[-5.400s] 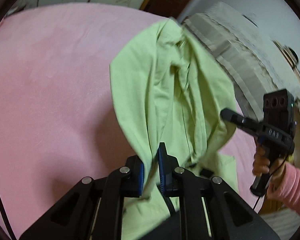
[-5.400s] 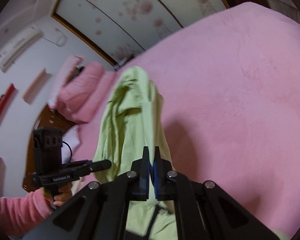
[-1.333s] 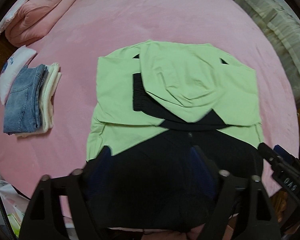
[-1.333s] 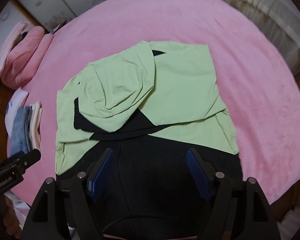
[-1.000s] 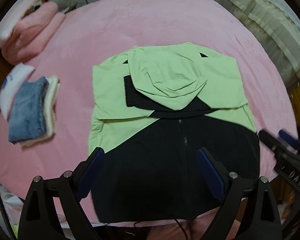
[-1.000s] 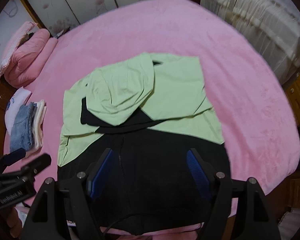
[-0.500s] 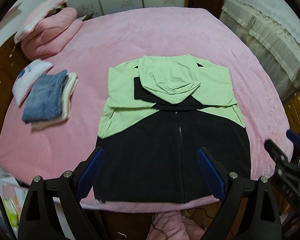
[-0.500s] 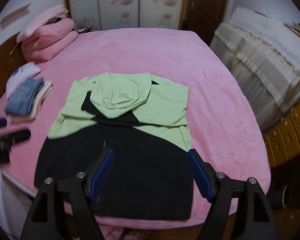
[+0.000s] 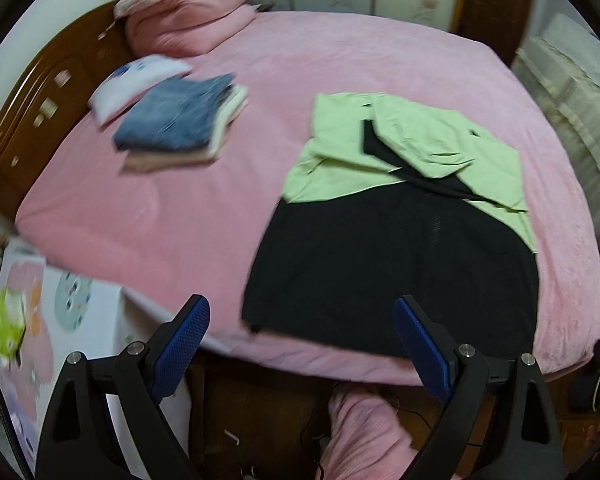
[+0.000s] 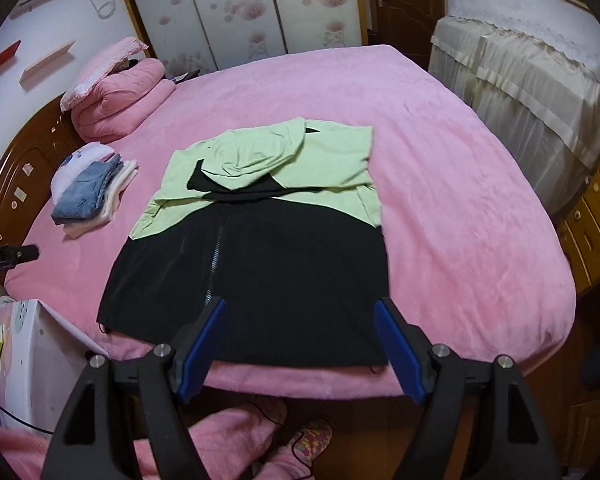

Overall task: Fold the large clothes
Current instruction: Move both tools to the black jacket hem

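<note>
- The pink bed (image 10: 440, 168) carried everything.
- The green-and-black hooded jacket (image 10: 268, 240) lay near its front edge, sleeves tucked in, hood folded down; lengthwise folds seemingly remained.
- A folded stack (image 10: 90, 194) sat far left.
- The left gripper (image 9: 300, 344) and right gripper (image 10: 300, 336) hung with fingers released, grasping nothing.

Your left gripper (image 9: 302, 334) hangs with its jaws spread wide, holding nothing, off the near edge of the pink bed (image 9: 172, 220). The green-and-black hoodie (image 9: 396, 248) lies flat ahead; folded clothes (image 9: 176, 120) sit far left.
</note>
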Demonstrator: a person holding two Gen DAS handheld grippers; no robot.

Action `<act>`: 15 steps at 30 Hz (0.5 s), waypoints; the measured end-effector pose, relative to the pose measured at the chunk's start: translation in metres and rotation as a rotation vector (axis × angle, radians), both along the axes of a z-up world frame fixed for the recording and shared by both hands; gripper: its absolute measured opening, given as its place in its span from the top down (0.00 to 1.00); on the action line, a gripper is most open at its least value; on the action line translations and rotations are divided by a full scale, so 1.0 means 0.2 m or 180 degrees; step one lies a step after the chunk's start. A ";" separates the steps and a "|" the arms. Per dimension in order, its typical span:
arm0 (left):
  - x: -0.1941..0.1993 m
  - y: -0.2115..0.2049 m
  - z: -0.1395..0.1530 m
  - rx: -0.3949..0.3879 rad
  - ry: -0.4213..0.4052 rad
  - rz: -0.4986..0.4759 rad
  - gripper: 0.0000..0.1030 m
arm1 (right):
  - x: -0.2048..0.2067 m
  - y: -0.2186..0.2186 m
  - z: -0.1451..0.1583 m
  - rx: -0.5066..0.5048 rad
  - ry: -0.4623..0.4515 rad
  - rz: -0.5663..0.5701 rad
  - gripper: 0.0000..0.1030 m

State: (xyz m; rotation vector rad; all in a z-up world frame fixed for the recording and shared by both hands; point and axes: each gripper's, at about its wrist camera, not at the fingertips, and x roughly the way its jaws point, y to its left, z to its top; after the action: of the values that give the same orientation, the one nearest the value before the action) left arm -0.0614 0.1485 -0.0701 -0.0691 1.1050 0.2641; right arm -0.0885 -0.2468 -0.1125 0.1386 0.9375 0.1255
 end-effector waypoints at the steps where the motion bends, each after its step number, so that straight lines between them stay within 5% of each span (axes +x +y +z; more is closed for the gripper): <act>1: -0.02 0.03 -0.02 0.0011 0.0012 0.0037 0.11 | -0.02 -0.02 -0.01 0.0031 0.0009 -0.0024 0.27; 8: -0.11 0.26 -0.23 -0.0008 0.0402 0.0103 0.11 | -0.09 -0.28 -0.21 0.0592 0.0155 -0.0365 0.27; 15: -0.04 0.39 -0.51 -0.0050 0.0885 -0.0172 0.11 | 0.00 -0.52 -0.57 0.1037 0.0769 -0.0963 0.27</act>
State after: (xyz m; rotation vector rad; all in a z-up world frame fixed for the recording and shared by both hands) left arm -0.0692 0.2266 -0.1712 -0.0164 1.3832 0.2205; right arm -0.0888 -0.3504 -0.2263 0.6047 1.1207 -0.0207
